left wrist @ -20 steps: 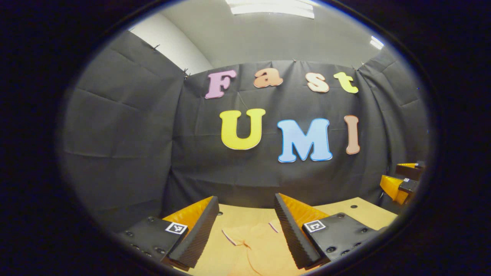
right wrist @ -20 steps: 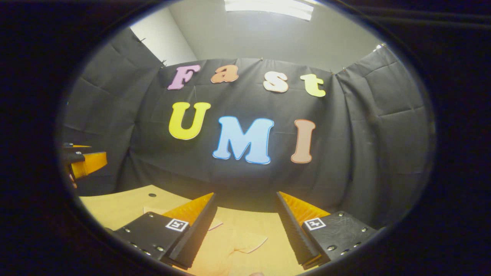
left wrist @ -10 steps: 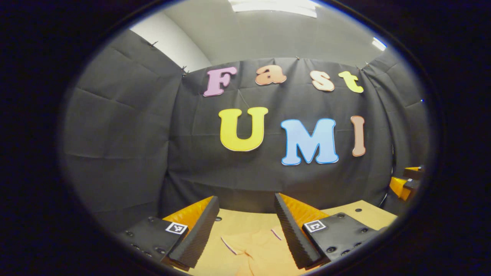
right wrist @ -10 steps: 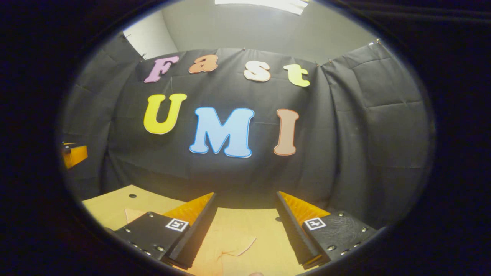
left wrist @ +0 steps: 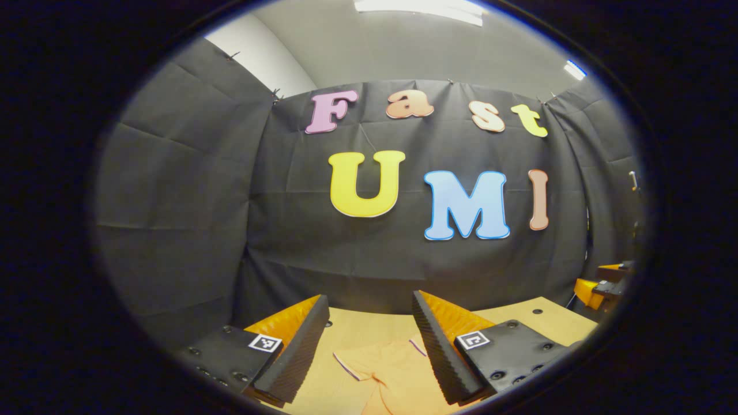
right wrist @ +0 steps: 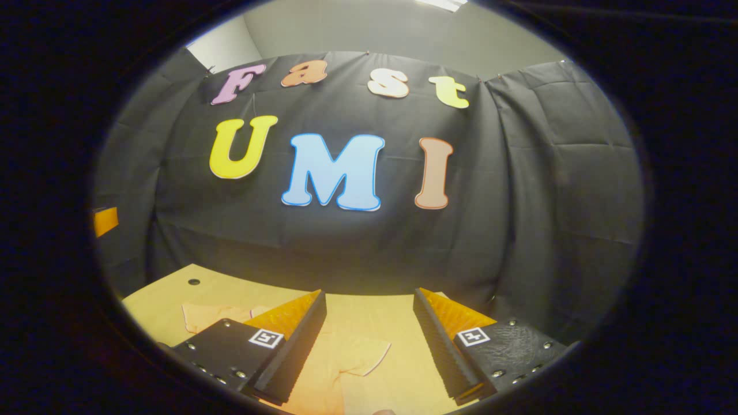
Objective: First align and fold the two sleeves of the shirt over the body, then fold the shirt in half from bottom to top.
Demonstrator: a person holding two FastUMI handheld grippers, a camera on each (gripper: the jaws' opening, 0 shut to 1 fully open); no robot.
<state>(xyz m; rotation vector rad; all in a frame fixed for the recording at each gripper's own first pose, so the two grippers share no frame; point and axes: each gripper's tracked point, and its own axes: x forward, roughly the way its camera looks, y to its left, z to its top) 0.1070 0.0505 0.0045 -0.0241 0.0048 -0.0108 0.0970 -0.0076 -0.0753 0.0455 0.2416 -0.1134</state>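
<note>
Both views have tipped down toward the shirt (right wrist: 346, 357); each claw (left wrist: 369, 340) (right wrist: 369, 340) hangs released.

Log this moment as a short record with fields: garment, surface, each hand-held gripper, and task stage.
garment: pale orange short-sleeved shirt lying flat, one sleeve spread out to the side
surface: light wooden table with small holes
left hand-held gripper: open, above the shirt, holding nothing
right hand-held gripper: open, above the sleeve, holding nothing
backdrop: black cloth wall
task stage: sleeves not yet folded
</note>
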